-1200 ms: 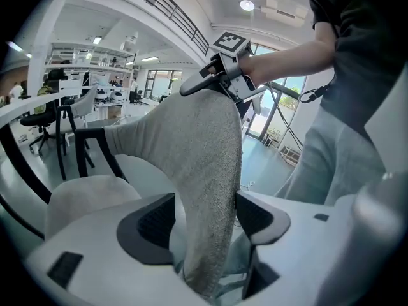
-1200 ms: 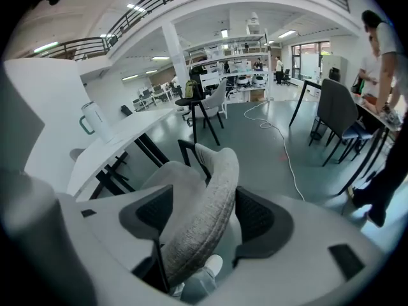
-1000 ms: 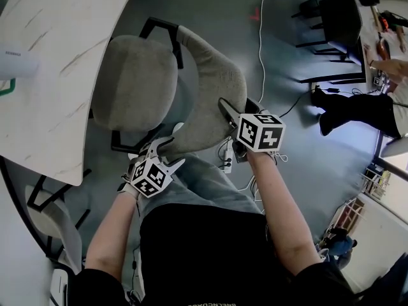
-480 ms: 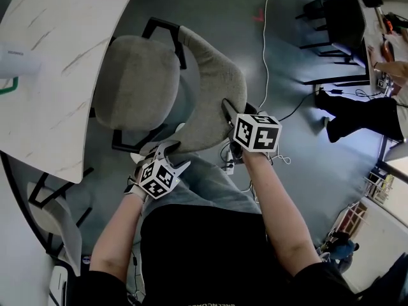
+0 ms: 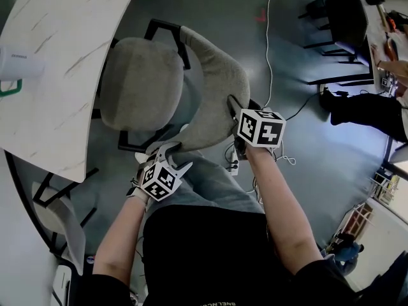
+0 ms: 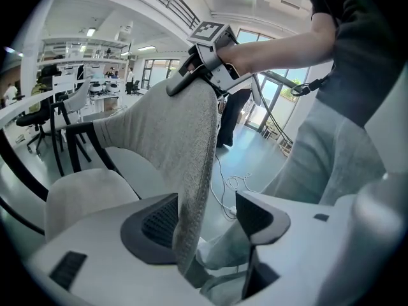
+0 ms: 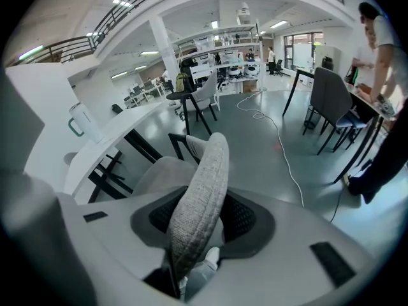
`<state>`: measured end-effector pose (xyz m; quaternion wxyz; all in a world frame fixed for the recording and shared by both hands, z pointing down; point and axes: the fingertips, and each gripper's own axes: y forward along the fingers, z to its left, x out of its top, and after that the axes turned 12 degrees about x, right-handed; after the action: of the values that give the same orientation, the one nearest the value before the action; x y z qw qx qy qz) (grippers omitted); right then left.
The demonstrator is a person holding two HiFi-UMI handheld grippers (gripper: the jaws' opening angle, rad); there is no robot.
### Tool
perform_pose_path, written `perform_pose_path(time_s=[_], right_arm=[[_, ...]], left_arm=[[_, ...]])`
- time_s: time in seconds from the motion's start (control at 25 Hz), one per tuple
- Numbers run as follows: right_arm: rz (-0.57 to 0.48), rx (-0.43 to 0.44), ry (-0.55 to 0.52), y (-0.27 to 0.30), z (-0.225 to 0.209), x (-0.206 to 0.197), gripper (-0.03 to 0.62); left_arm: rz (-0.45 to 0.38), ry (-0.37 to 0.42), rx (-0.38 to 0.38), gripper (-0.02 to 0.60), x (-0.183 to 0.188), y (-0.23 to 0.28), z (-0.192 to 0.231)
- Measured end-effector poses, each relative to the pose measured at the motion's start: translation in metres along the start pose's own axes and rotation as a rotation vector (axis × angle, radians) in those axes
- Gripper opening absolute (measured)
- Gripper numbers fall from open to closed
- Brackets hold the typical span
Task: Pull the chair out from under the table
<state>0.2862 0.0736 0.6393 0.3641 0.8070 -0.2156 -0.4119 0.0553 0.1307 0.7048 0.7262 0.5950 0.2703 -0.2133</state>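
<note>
- One grip set: right gripper (image 5: 234, 110) fingers just closed on chair backrest (image 5: 217, 88), seat's (image 5: 137, 85) 4 o'clock.
- left gripper (image 6: 207, 218) fingers straddle it, unclamped.
- Pull from table (image 5: 57, 75) likely waits on left.

Getting cut off at top & L edges: table (image 5: 57, 56). Sitting mostly hidden under seat: chair (image 5: 137, 85) legs.

Right gripper (image 7: 204, 217) — fingers (image 7: 247, 218) just closed on chair backrest (image 7: 208, 174)
</note>
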Motion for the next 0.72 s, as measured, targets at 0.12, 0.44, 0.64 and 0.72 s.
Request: perform_pose_path(time_s=[0.12,0.44,0.64,0.72], right_arm=[[-0.004,-0.014,-0.001,-0.001,-0.015,0.010,0.145],[-0.030,-0.016,0.023,-0.009,-0.058,0.033,0.120],[-0.028,-0.031,0.005,-0.020,-0.092,0.048,0.112],[-0.019,-0.032,-0.003,-0.024,-0.105,0.051,0.110]], left_arm=[[0.004,0.004,0.002,0.282,-0.002,-0.001,0.000],[0.013,0.013,0.013,0.282,-0.001,-0.002,0.004],[0.012,0.030,0.016,0.282,0.005,-0.004,0.008],[0.013,0.036,0.015,0.282,0.006,-0.005,0.010]])
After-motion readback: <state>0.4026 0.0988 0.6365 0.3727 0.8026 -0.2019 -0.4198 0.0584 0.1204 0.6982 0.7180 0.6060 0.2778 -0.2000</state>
